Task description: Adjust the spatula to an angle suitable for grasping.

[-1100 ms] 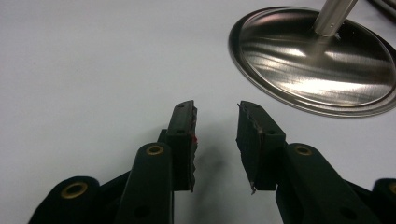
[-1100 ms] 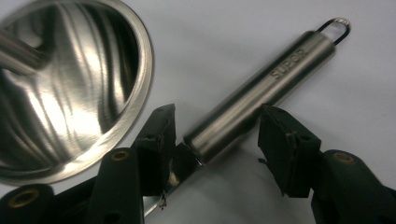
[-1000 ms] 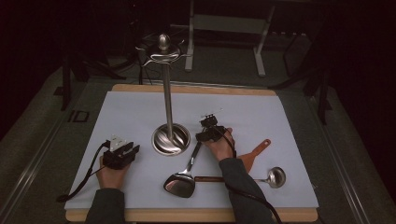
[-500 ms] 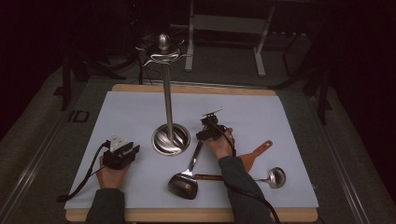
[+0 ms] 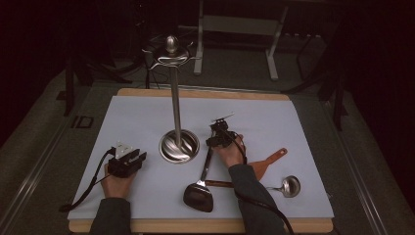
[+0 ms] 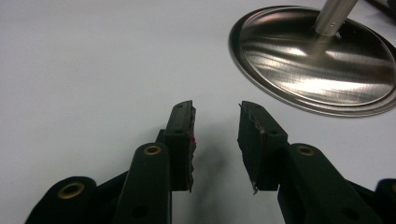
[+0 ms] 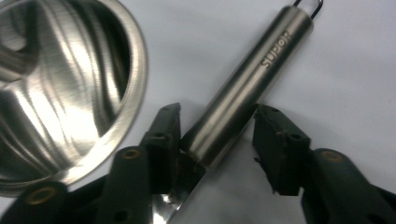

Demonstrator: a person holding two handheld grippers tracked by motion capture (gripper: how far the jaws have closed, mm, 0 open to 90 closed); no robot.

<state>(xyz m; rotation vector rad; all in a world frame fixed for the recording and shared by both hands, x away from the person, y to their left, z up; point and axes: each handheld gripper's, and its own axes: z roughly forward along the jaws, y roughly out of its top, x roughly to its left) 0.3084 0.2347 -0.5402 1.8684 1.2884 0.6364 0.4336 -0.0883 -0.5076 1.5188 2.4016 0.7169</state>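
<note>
A steel utensil stand (image 5: 175, 98) with hooks at its top rises from a round base (image 5: 179, 146) in the middle of the white sheet. A steel turner lies right of the base, its dark head (image 5: 198, 197) toward the person. My right gripper (image 5: 215, 139) is over the handle (image 7: 243, 93). Its jaws have just been closing around that handle: the left pad (image 7: 170, 135) lies against it and the right pad stands off, so my right gripper (image 7: 217, 112) is open. My left gripper (image 5: 139, 157) rests left of the base (image 6: 317, 60). My left gripper (image 6: 215, 106) is open and empty, having just opened a little.
A wooden spatula (image 5: 266, 164) and a small steel ladle (image 5: 289, 186) lie right of the right hand. The white sheet (image 5: 293, 127) covers a wooden table whose front edge (image 5: 195, 226) is near the forearms. Dark frames stand beyond the table.
The turner's head has gone from bright to dark and lies a little lower in the picture. Both hands have kept their places.
</note>
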